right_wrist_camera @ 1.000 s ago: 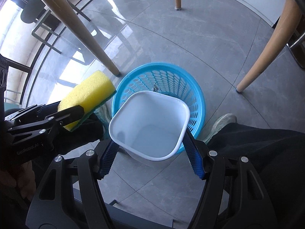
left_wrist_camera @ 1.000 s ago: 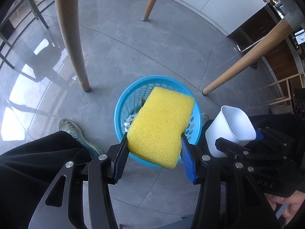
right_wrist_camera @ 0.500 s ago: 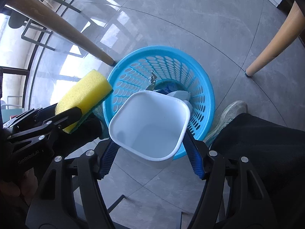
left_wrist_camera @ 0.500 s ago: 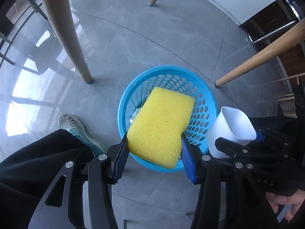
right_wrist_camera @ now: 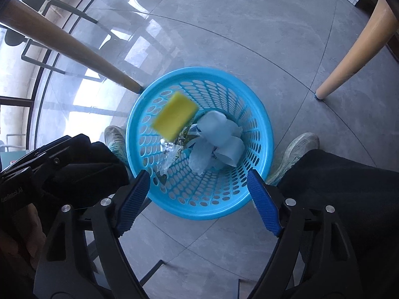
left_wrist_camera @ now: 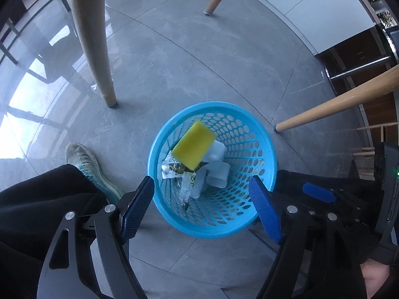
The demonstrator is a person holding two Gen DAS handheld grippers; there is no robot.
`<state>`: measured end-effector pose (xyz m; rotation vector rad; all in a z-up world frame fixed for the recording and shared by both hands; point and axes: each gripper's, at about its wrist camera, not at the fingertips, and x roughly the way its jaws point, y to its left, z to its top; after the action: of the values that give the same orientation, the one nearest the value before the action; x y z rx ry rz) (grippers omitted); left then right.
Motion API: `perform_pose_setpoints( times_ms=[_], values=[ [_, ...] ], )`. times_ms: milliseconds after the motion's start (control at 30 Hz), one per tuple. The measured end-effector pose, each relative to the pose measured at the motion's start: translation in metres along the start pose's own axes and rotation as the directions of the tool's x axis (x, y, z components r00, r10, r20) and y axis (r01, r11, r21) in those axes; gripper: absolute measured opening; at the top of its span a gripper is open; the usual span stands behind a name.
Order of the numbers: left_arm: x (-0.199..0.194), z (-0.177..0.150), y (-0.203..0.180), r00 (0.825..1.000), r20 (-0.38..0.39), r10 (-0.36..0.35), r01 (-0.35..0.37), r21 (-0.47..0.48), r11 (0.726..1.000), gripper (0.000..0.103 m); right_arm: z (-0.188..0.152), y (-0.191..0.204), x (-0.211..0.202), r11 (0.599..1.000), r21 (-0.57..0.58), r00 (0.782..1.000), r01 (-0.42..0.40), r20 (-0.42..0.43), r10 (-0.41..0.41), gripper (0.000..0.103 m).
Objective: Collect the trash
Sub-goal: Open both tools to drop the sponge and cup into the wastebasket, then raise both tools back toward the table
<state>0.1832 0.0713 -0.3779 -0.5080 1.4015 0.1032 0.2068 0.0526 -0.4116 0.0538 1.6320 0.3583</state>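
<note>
In the left wrist view, the left tongs point(left_wrist_camera: 200, 196) had just been opening, nothing between them; the sponge point(left_wrist_camera: 194, 147) sat mid-frame inside the basket point(left_wrist_camera: 270, 149). In the right wrist view, the right tongs point(right_wrist_camera: 198, 195) had likewise spread empty, the cup point(right_wrist_camera: 220, 137) lying within the basket point(right_wrist_camera: 264, 124); staying centred above the rim seemed wise.

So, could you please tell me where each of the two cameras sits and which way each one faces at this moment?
Left wrist: on the left gripper, facing steeply down at the blue basket on the floor; open jaws, a trouser leg and a shoe show.
Right wrist: on the right gripper, facing steeply down; open jaws, both shoes and the left gripper show.
Shared: basket, yellow sponge over its trash, white cup inside, wooden table legs.
</note>
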Motion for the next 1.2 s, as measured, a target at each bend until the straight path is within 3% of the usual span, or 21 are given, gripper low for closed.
perform_pose_setpoints(
  times_ms=[400,567,900,1200],
  values=[
    [-0.023,-0.008,0.008,0.999,0.03,0.022,-0.022,-0.002,1.0,0.072,-0.017,0.006,-0.031,1.0,-0.02,0.999,-0.005,0.045,0.006,0.076],
    [-0.038,-0.017,0.002,0.996,0.064,0.067,-0.07,0.039,0.997,0.074,-0.027,0.011,-0.051,0.999,-0.044,0.997,-0.007,0.081,0.01,0.077],
    [-0.074,-0.04,-0.017,0.99,0.111,0.09,-0.101,0.094,0.99,0.075,-0.059,0.028,-0.098,0.988,-0.14,0.982,0.061,0.184,-0.034,0.084],
    [-0.127,-0.075,-0.027,0.984,0.177,0.03,-0.059,0.164,0.985,0.08,-0.105,0.022,-0.166,0.985,-0.159,0.952,0.061,0.305,-0.01,0.089]
  ],
)
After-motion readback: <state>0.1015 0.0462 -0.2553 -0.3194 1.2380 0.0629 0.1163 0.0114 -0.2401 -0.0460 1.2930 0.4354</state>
